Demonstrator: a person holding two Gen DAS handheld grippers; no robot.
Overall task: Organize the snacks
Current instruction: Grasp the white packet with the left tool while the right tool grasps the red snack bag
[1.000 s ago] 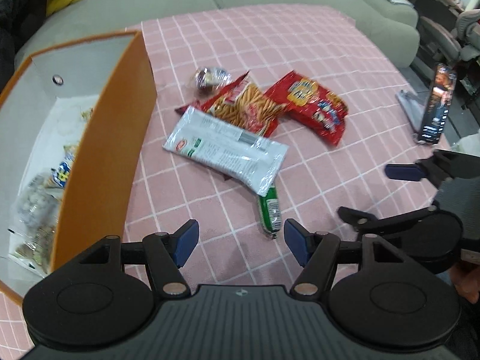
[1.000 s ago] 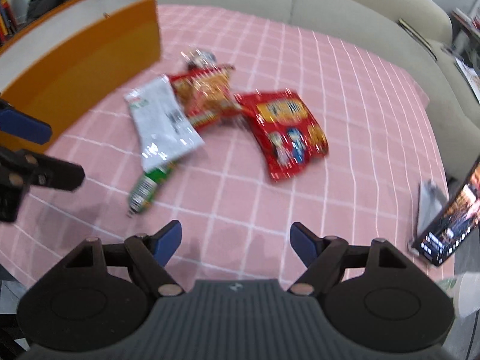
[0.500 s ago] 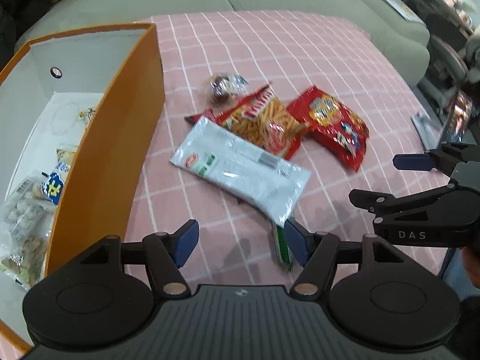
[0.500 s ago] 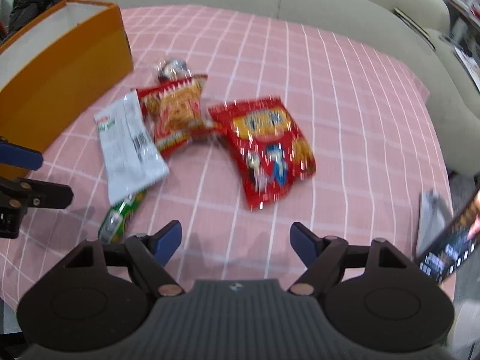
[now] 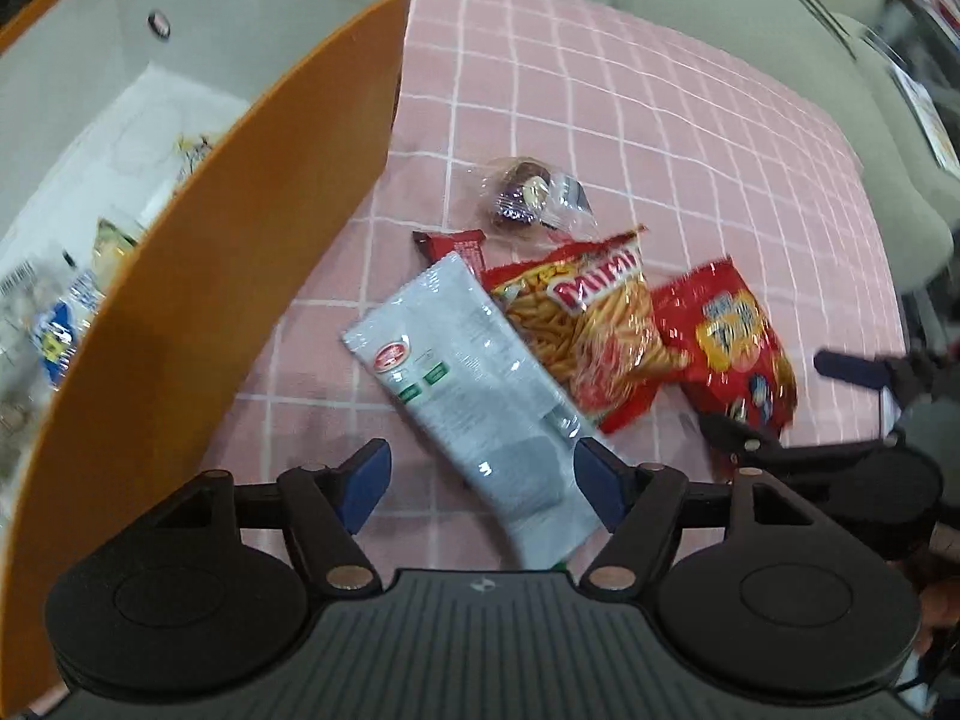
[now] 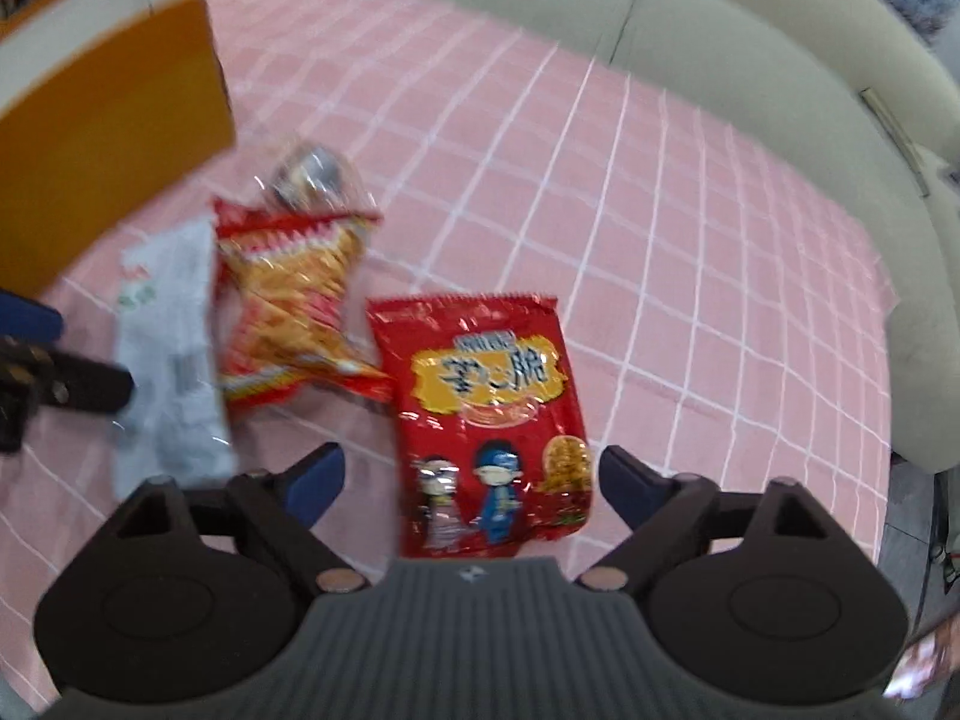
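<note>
Sitting partly filled at the left, orange box [image 5: 198, 276] with several packets already inside, while five snacks remain on the pink checked cloth [image 5: 660, 120]: silver-white pouch [image 5: 474, 384], red fries bag [image 5: 588, 318], red cartoon crisps bag [image 6: 492, 420], clear-wrapped sweet [image 5: 531, 198] and dark red bar [image 5: 450, 243]. Hovering wide apart and empty, left gripper [image 5: 480, 474] over the pouch's near end and right gripper [image 6: 471, 477] over the crisps bag. Showing the box's contents and the bar only from the left wrist, the crisps bag's printed front only from the right.

Home living room: sofa [image 6: 750, 30], pink tablecloth [image 6: 690, 276]
</note>
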